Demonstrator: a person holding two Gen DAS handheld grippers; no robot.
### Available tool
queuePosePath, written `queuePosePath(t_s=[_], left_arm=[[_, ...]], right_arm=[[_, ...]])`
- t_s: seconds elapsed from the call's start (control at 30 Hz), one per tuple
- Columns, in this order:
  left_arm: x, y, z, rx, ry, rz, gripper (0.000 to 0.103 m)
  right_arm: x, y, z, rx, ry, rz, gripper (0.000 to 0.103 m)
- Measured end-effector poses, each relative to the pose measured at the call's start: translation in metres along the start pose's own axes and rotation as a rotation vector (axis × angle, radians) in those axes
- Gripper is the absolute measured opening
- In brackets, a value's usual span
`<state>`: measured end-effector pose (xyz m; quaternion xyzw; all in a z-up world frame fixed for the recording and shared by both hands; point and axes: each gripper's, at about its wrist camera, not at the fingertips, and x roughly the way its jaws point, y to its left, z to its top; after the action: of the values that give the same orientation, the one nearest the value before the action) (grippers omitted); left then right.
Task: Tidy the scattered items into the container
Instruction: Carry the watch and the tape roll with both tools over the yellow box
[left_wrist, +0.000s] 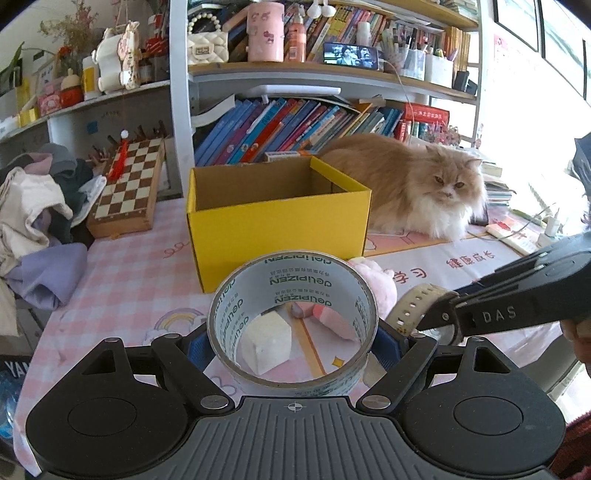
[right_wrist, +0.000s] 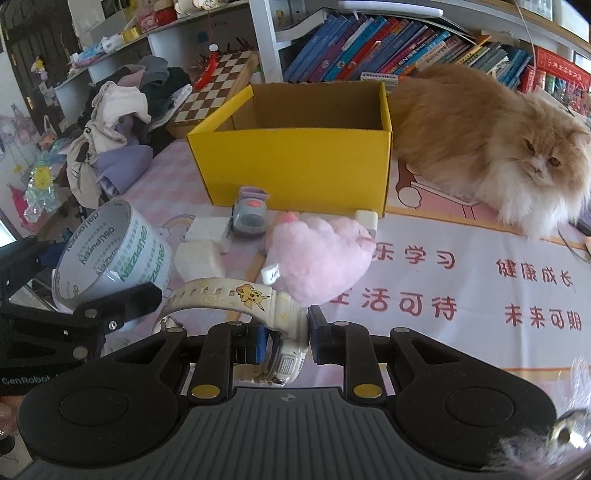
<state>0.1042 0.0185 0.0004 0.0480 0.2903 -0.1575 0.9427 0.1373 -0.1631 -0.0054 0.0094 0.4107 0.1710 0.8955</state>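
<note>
My left gripper (left_wrist: 293, 341) is shut on a roll of clear printed tape (left_wrist: 291, 295), held above the table in front of the open yellow box (left_wrist: 277, 221). My right gripper (right_wrist: 286, 341) is shut on a white watch (right_wrist: 255, 299) with a cartoon print on its strap. The tape roll (right_wrist: 110, 251) hangs at the left of the right wrist view. On the tablecloth before the yellow box (right_wrist: 295, 162) lie a pink plush toy (right_wrist: 321, 258), two white blocks (right_wrist: 197, 258) and a small grey-purple toy (right_wrist: 249, 216).
A long-haired orange cat (right_wrist: 491, 147) lies right of the box. A chessboard (left_wrist: 127, 192) and a heap of clothes (left_wrist: 33, 221) sit at the left. Bookshelves (left_wrist: 295, 129) stand behind. A power strip (left_wrist: 513, 236) and cables lie far right.
</note>
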Motion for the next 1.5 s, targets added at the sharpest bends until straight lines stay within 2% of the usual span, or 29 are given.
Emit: queuePosePath(t_s=[0.37, 0.6, 0.97, 1.17, 1.37, 1.5], left_arm=[[-0.002, 0.006, 0.039, -0.02, -0.036, 0.026, 0.085], [0.003, 0.005, 0.071, 0.009, -0.069, 0.045, 0.085], [0.037, 0.016, 0.134, 0.021, -0.137, 0.112, 0.085], [0.064, 0.023, 0.159, 0.056, -0.109, 0.129, 0.085], [0.109, 0.041, 0.182, 0.062, -0.027, 0.123, 0.085], [0.147, 0.055, 0.191, 0.053, 0.036, 0.12, 0.085]], right_arm=[[-0.01, -0.012, 0.049, -0.076, -0.059, 0.063, 0.021], [-0.014, -0.025, 0.085, -0.136, -0.102, 0.102, 0.021], [-0.001, -0.055, 0.167, -0.232, -0.224, 0.107, 0.021], [0.031, -0.067, 0.204, -0.305, -0.211, 0.108, 0.021], [0.074, -0.074, 0.238, -0.383, -0.178, 0.117, 0.021], [0.114, -0.074, 0.259, -0.439, -0.125, 0.12, 0.021]])
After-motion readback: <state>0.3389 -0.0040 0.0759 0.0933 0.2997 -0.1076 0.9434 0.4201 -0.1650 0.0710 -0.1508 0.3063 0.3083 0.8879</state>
